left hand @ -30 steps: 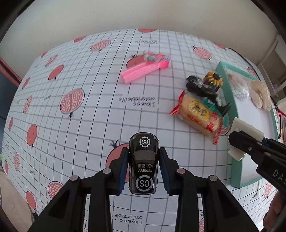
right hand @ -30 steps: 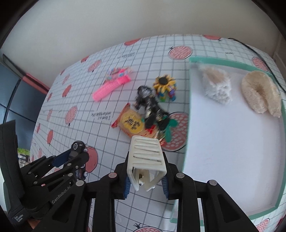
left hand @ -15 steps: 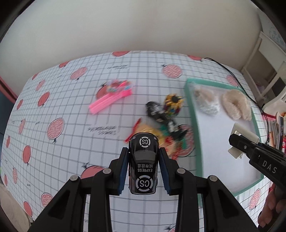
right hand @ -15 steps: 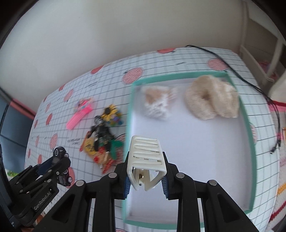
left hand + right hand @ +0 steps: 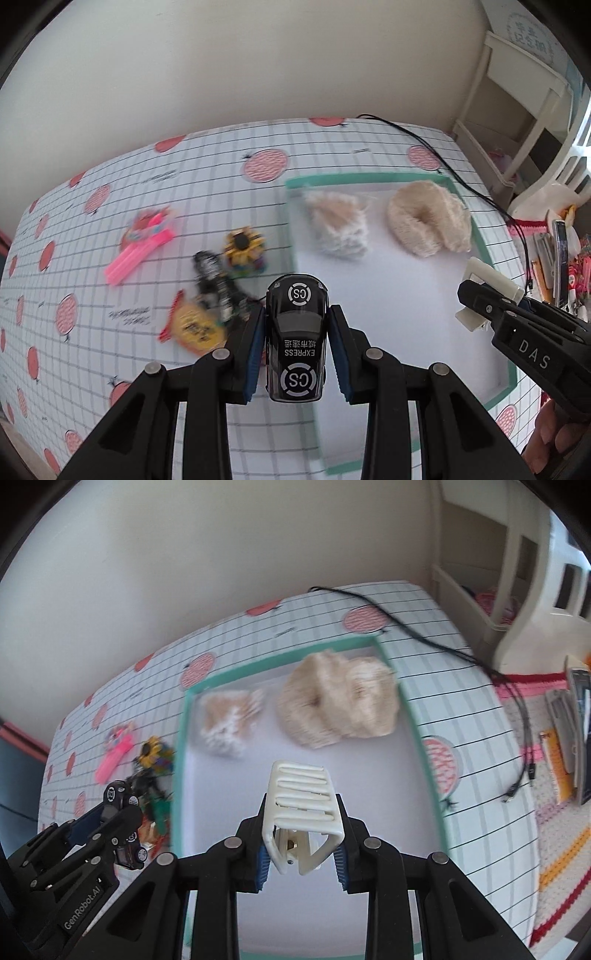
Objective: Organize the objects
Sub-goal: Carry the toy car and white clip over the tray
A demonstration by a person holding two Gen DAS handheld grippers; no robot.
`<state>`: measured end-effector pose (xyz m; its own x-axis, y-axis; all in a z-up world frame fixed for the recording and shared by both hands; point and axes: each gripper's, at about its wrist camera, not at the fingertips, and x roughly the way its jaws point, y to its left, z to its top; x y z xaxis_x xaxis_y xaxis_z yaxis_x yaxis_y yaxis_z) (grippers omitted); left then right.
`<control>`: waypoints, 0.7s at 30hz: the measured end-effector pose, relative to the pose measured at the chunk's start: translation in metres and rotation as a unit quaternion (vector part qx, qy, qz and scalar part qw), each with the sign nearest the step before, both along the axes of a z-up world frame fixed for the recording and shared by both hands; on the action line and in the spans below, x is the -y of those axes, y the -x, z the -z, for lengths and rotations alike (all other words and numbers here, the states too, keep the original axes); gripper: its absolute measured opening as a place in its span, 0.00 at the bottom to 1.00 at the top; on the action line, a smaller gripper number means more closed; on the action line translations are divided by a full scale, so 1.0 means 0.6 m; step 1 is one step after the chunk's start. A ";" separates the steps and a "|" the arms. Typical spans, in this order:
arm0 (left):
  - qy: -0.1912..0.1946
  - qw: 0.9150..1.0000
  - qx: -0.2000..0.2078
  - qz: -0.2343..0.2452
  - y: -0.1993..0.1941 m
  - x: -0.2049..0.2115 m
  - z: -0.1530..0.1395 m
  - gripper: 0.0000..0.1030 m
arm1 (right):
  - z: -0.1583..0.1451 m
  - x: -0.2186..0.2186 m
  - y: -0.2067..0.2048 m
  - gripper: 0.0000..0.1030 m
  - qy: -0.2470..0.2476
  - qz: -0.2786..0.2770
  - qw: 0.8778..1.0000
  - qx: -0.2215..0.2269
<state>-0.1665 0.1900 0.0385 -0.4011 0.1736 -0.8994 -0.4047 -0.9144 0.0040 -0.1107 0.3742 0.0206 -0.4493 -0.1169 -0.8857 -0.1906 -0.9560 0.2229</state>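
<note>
Left gripper: fingers clamped on a black toy car, held above the counter at the tray's left rim. Right gripper: fingers clamped on a cream hair claw clip, held over the teal-rimmed tray. Tray, far end: two fluffy beige pieces. Counter, left of tray: pink item, sunflower toy, yellow packet, blurred.

Your left gripper sits bottom centre of its frame, fingers clamped on a load. Your right gripper (also clamped) enters at the right edge, your fingertips below.
</note>
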 end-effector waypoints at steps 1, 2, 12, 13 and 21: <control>0.002 1.000 0.000 0.005 0.003 -0.011 0.001 0.34 | 0.000 -0.008 0.000 0.29 -0.002 0.006 1.000 0.000; 0.003 1.000 -0.001 0.009 0.005 -0.020 0.002 0.34 | 0.001 -0.017 0.001 0.29 -0.003 0.013 1.000 -0.001; 0.020 0.998 -0.002 0.053 0.006 -0.084 0.018 0.34 | 0.007 -0.062 0.009 0.29 -0.005 0.047 0.999 -0.010; 0.019 0.998 -0.003 0.052 0.006 -0.086 0.018 0.34 | 0.007 -0.062 0.009 0.29 -0.003 0.045 0.999 -0.012; 0.002 0.998 -0.017 0.063 0.017 -0.105 0.028 0.34 | 0.019 -0.059 0.018 0.29 -0.020 0.043 0.999 -0.022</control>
<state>-0.1769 0.2532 0.0219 -0.4062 0.2205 -0.8868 -0.5159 -0.8563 0.0234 -0.1213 0.4097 0.0092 -0.4945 -0.0416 -0.8682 -0.2636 -0.9446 0.1954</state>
